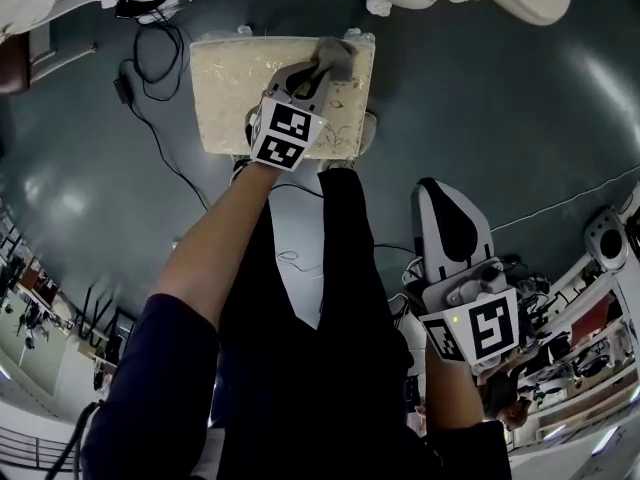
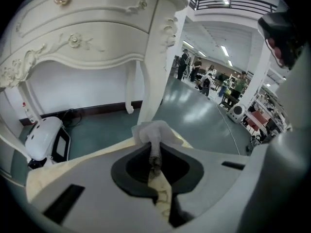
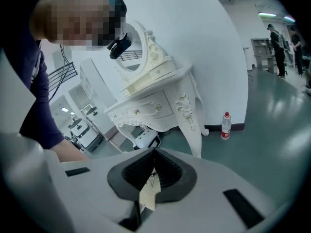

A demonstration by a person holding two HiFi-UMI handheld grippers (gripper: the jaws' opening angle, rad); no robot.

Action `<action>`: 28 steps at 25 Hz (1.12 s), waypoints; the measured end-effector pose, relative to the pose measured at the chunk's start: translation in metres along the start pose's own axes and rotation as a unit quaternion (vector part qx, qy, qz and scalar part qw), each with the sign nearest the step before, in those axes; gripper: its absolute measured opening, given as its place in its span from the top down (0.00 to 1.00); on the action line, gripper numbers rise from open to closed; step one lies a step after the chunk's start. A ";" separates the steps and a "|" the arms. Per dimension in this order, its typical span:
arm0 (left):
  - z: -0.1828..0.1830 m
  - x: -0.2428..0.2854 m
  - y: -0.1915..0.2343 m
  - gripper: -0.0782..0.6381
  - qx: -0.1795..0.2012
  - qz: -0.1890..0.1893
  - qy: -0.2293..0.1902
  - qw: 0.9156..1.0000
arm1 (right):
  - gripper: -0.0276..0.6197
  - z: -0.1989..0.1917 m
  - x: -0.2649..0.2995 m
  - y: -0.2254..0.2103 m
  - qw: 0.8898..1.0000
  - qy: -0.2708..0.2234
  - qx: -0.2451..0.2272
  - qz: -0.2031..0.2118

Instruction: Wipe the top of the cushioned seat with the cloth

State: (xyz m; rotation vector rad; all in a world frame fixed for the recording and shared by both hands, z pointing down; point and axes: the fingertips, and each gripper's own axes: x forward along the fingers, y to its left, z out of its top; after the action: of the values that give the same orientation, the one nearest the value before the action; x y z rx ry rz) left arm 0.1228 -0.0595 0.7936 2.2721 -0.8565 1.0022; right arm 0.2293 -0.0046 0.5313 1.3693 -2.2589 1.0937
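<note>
As the left gripper (image 1: 318,73) pinches the cloth (image 1: 337,56) at the seat's (image 1: 225,88) far right corner, wiping looks mid-pass; next move likely needs a drag back across the bare top, light pressure; right gripper (image 1: 440,203) closed, empty, well off the seat.

Left tool (image 1: 323,71) extended forward, jaws pinching cloth (image 1: 338,56), right tool (image 1: 442,208) closed, low.

Large lab-style work hall: a polished grey-green floor (image 1: 480,118) under ceiling strip lights (image 2: 224,50) and a railed mezzanine (image 2: 233,4), people (image 2: 184,62) at distant workstations, cables (image 1: 123,88) trailing beside an ornate white dressing table (image 3: 155,101) and cushioned seat (image 1: 230,88).
</note>
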 end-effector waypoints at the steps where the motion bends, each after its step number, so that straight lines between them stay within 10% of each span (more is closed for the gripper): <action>1: 0.004 0.005 -0.008 0.85 -0.001 -0.005 -0.001 1.000 | 0.92 -0.001 -0.003 -0.005 1.000 0.000 0.001 -0.002; 13: 0.012 -0.020 -0.016 0.85 -0.006 -0.041 -0.036 0.999 | 0.92 0.000 0.016 0.010 1.000 0.003 -0.012 0.003; 28: -0.125 -0.163 0.143 0.85 -0.066 0.097 -0.009 0.993 | 0.92 -0.013 0.095 0.148 0.995 0.038 -0.050 0.082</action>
State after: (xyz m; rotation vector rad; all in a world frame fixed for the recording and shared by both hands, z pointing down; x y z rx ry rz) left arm -0.1231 -0.0180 0.7689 2.1211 -1.1341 0.9787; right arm 0.0538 -0.0162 0.5275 1.1024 -2.3703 1.0479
